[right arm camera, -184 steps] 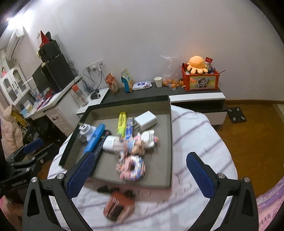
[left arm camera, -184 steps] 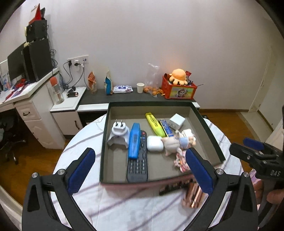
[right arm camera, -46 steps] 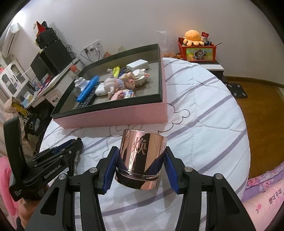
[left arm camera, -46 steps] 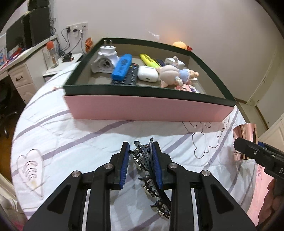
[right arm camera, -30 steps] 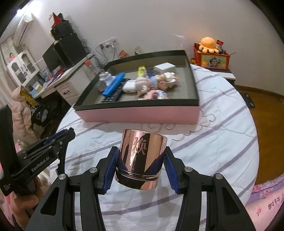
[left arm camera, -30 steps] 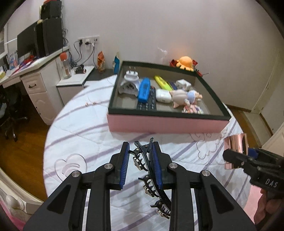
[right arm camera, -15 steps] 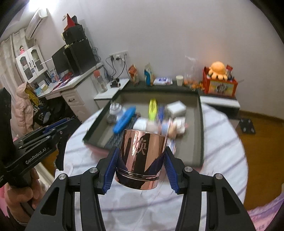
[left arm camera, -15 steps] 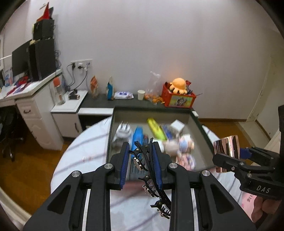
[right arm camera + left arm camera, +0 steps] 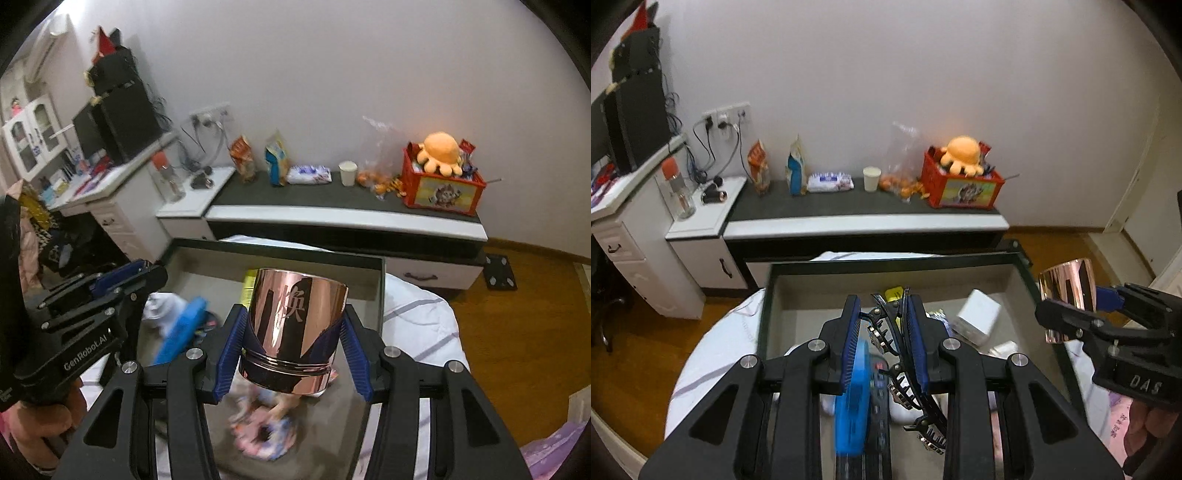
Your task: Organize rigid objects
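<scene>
Cup: rose-gold metal cup (image 9: pixel 295 328) sits upright between my right gripper (image 9: pixel 293 350) pads, which pinch its lower band from both sides, so the smooth wall cannot slip. It hangs in the air above the near right part of the tray.
Hair clip: black toothed hair clip (image 9: pixel 905 365) is squeezed flat between my left gripper (image 9: pixel 884 339) jaws, which are almost pressed together. I hold it by its thin back, teeth hanging down, above the middle of the tray.
Tray: dark-rimmed tray (image 9: pixel 1027 273) lies under both grippers on the round table (image 9: pixel 713 350). I judge both things go inside it.
Inside: blue bar (image 9: pixel 853 398), white box (image 9: pixel 979 317) and small toys, blurred, fill the middle, so I must find bare floor.
Far side: low shelf (image 9: pixel 864 218) with orange plush (image 9: pixel 962 155) stays outside the work.
</scene>
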A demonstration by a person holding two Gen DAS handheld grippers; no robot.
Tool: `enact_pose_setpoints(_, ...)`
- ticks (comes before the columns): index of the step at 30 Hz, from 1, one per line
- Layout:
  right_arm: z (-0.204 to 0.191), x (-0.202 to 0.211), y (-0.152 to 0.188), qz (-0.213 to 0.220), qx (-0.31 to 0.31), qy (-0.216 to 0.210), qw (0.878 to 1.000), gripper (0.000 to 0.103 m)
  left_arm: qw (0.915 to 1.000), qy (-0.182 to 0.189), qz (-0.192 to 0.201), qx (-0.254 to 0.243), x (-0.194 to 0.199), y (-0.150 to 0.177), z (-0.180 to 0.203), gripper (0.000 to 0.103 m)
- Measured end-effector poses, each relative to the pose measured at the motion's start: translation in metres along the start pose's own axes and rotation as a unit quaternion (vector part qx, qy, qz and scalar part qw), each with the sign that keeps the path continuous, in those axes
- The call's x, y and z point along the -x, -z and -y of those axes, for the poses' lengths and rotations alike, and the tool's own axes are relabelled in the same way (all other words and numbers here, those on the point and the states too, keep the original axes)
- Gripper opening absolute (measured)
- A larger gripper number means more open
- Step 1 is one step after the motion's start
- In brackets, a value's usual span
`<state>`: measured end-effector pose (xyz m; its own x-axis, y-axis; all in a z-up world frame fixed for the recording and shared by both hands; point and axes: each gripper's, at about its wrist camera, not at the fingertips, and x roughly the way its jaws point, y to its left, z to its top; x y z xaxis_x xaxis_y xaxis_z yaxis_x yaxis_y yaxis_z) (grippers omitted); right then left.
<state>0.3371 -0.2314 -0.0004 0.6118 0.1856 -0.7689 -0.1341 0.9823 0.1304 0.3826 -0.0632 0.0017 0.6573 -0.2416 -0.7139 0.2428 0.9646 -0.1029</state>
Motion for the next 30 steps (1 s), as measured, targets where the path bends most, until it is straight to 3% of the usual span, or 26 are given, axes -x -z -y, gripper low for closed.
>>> enact_pose_setpoints(6,0.018,-0.050,-0.001,-0.049,-0.010,0.017,0.999,0.052,0.9988,-0.005,-0.048,0.002,-0.053,-0.005,0.003,0.026)
enact_pose_setpoints(11,0.018,-0.060,0.002,-0.060,-0.001,0.027,0.998,0.052,0.9975,0.001,-0.070,0.011,-0.068,-0.005,0.002,0.026)
enact_pose_setpoints(16,0.015,-0.068,0.005,-0.069,0.004,0.030,0.997,0.052,0.9963,-0.018,-0.083,0.003,-0.074,-0.004,0.005,0.028)
enact_pose_setpoints(17,0.014,-0.068,0.005,-0.070,0.006,0.033,0.997,0.053,0.9959,-0.026,-0.087,0.001,-0.076,-0.004,0.005,0.035)
enact_pose_setpoints(18,0.013,-0.068,0.006,-0.072,0.008,0.035,0.997,0.053,0.9952,-0.035,-0.091,0.000,-0.077,-0.002,0.005,0.056)
enact_pose_setpoints(19,0.013,-0.067,0.006,-0.073,0.006,0.035,0.997,0.054,0.9944,-0.047,-0.095,-0.001,-0.078,-0.001,0.005,0.070)
enact_pose_setpoints(20,0.012,-0.067,0.006,-0.073,0.005,0.032,0.997,0.060,0.9939,-0.055,-0.096,0.001,-0.077,0.000,0.004,0.092)
enact_pose_setpoints(21,0.011,-0.065,0.007,-0.072,0.006,0.030,0.997,0.068,0.9944,-0.058,-0.089,0.003,-0.074,0.001,0.003,0.097)
enact_pose_setpoints(24,0.003,-0.057,0.007,-0.062,0.013,0.027,0.998,0.083,0.9947,-0.066,-0.079,0.007,-0.061,0.003,0.002,0.098)
enact_pose_setpoints(28,0.000,-0.045,0.007,-0.050,0.008,0.038,0.998,0.091,0.9960,-0.062,-0.061,0.020,-0.040,0.002,-0.004,0.101)
enact_pose_setpoints(30,-0.003,-0.038,0.008,-0.044,0.004,0.039,0.998,0.103,0.9961,-0.067,-0.050,0.028,-0.028,0.003,-0.007,0.103)
